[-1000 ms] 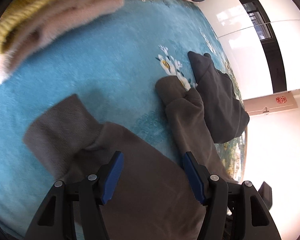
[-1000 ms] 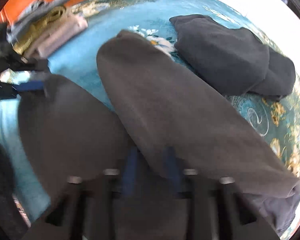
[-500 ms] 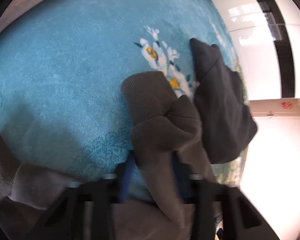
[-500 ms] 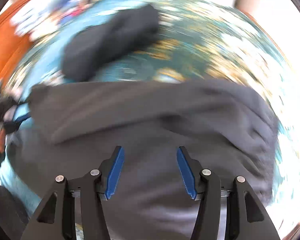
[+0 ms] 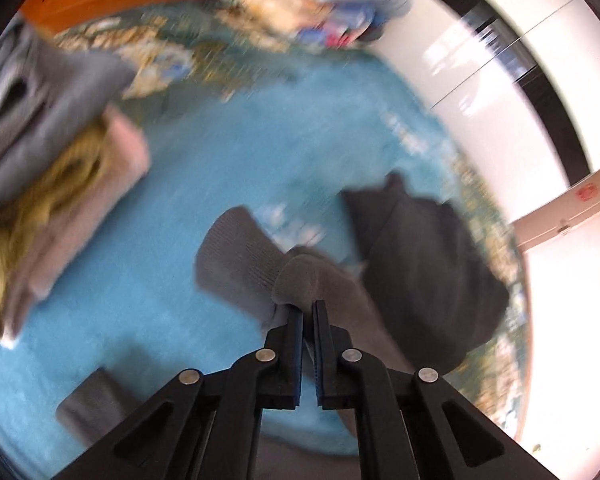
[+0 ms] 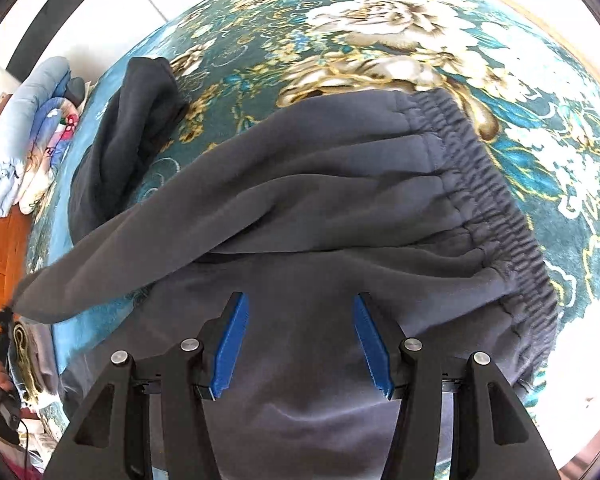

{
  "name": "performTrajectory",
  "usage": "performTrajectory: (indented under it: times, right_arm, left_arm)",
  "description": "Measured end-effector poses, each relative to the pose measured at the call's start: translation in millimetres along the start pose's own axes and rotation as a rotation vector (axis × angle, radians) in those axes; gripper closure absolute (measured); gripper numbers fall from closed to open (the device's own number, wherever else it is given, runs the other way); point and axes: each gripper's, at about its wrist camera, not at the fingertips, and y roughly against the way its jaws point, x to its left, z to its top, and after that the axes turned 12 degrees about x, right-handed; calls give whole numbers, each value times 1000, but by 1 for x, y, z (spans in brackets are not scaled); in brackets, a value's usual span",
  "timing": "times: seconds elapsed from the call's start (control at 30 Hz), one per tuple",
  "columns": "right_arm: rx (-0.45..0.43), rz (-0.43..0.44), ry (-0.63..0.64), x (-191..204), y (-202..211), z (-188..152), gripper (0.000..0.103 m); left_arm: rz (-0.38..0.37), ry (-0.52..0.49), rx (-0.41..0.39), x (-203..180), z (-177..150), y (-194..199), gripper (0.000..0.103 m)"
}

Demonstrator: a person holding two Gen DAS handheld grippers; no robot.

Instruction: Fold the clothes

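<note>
Grey sweatpants (image 6: pixel 340 208) lie on a teal floral blanket (image 6: pixel 380 40), their elastic waistband (image 6: pixel 496 208) at the right. My right gripper (image 6: pixel 300 340) is open and empty just above the pants' seat. In the left wrist view my left gripper (image 5: pixel 308 316) is shut on one grey pant leg (image 5: pixel 320 284) just behind its ribbed cuff (image 5: pixel 236 256) and holds it above the blanket (image 5: pixel 220 160). The other cuff (image 5: pixel 88 404) lies at the lower left.
A dark folded garment (image 5: pixel 428 264) lies right of the leg and shows in the right wrist view (image 6: pixel 128 128). A folded stack of grey, mustard and pink clothes (image 5: pixel 60 184) sits at left. A pile of light clothes (image 6: pixel 24 136) lies at the blanket's far end.
My left gripper has closed on the pant leg near its cuff and lifted it. My right gripper let go, opened and swung over the waist end.
</note>
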Motion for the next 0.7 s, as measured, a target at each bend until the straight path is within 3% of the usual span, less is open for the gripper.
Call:
performTrajectory:
  times: [0.13,0.23,0.37,0.5,0.7]
  right_arm:
    - [-42,39,48,15,7,16,47]
    - [-70,53,102,30,12,37,47]
    - [-42,39,203,62,-1,78,47]
    - [67,-51,445,114,-36,98,47]
    - [194,-190,846,180,-93,78,47]
  left_arm:
    - [48,67,73,34,-23,-26,98]
    - [29,131,111,59,-40,-35,98]
    - [9,138,118,58,-45,-33,98]
    - [4,117,114,51,-38,-30,95]
    - [-19,123,132,58,-40,-30,95]
